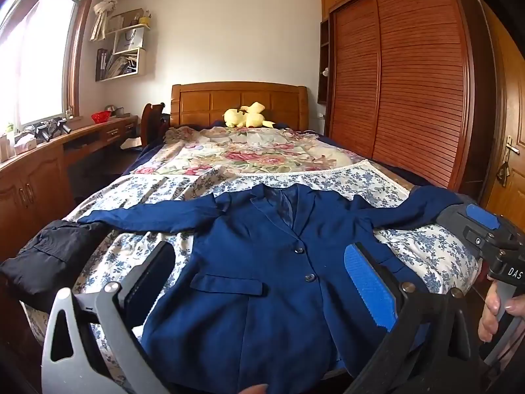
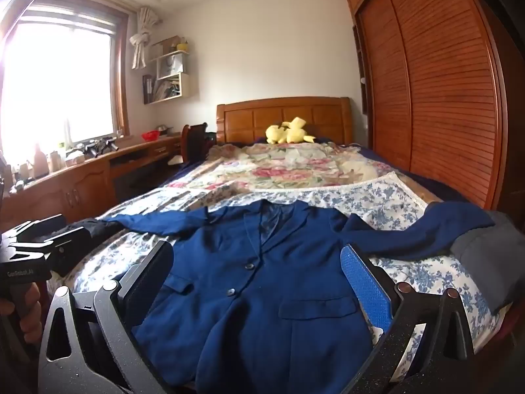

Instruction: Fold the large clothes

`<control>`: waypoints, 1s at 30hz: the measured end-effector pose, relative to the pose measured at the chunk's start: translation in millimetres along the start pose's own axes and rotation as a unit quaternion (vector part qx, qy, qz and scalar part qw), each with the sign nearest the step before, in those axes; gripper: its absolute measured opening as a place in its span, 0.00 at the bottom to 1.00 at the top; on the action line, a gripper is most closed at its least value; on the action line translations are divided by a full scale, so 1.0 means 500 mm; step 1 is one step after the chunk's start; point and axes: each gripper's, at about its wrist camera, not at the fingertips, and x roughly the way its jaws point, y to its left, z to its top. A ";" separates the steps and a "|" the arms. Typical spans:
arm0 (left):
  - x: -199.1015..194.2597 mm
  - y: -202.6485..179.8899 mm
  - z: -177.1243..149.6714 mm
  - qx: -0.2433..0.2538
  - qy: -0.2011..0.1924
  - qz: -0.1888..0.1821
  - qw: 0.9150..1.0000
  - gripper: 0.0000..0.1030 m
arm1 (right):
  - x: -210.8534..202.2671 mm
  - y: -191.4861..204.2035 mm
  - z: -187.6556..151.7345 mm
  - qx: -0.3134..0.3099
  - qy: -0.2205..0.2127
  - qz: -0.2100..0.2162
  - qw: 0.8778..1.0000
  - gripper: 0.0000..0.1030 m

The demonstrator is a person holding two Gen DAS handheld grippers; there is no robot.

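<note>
A navy blue blazer (image 1: 262, 262) lies flat and face up on the bed, buttoned, both sleeves spread out sideways; it also shows in the right wrist view (image 2: 262, 279). My left gripper (image 1: 259, 259) is open and empty, hovering above the blazer's lower front. My right gripper (image 2: 259, 262) is open and empty, also above the blazer's lower half. The right gripper's body (image 1: 492, 246) appears at the right edge of the left wrist view, near the blazer's right sleeve (image 1: 420, 207). The left gripper's body (image 2: 36, 256) appears at the left of the right wrist view.
The bed carries a blue floral sheet (image 1: 426, 249) and a pink floral quilt (image 1: 249, 154), with a yellow plush toy (image 1: 249, 116) at the headboard. A black garment (image 1: 49, 256) lies at the bed's left edge, a grey one (image 2: 492, 256) at the right. A wardrobe (image 1: 410, 82) stands right, a desk (image 1: 49, 164) left.
</note>
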 end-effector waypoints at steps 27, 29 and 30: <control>-0.020 -0.007 0.001 0.015 -0.014 0.001 1.000 1.00 | -0.001 -0.001 -0.004 0.001 0.000 0.002 1.000 1.00; -0.019 -0.007 0.001 0.015 -0.014 0.001 1.000 1.00 | -0.001 0.000 -0.005 0.001 -0.001 0.002 1.000 1.00; -0.020 -0.007 0.002 0.015 -0.014 0.002 1.000 1.00 | -0.001 -0.001 -0.005 0.001 0.000 0.002 1.000 1.00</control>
